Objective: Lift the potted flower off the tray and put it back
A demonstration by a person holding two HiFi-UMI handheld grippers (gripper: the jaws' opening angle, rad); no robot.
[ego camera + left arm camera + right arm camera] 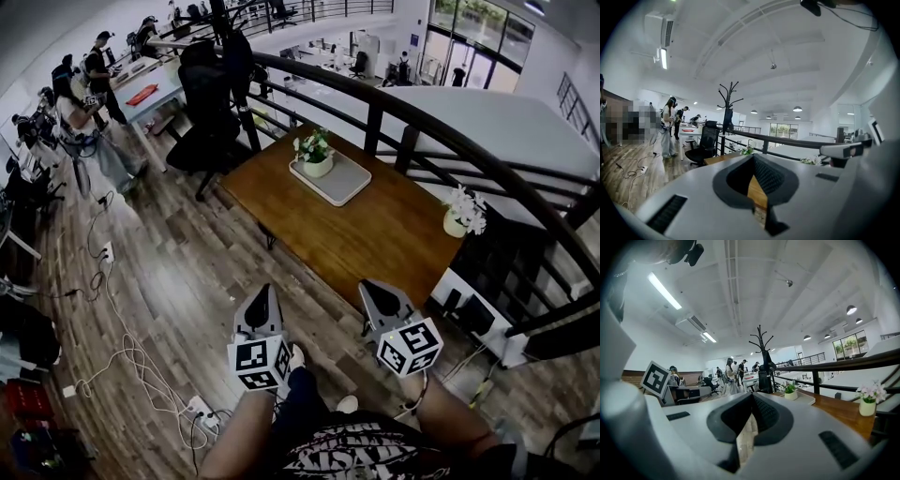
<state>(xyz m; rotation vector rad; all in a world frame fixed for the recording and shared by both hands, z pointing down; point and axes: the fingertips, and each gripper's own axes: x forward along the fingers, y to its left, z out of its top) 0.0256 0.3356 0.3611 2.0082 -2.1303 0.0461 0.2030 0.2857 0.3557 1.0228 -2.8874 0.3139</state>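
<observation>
L gripper (263, 298) & R gripper (373, 292): jaws shut tip to tip, nothing between them, touching nothing, both well short of the tray (349, 184). Potted flower (315, 155) stands upright on the tray's far-left corner, long axis vertical, blooms up. Second flower pot (462, 214) sits well right of the tray.

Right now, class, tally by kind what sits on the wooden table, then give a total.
Trays: 1
Potted flowers: 2, one on the tray, one standing apart to the right
Total: 3
</observation>
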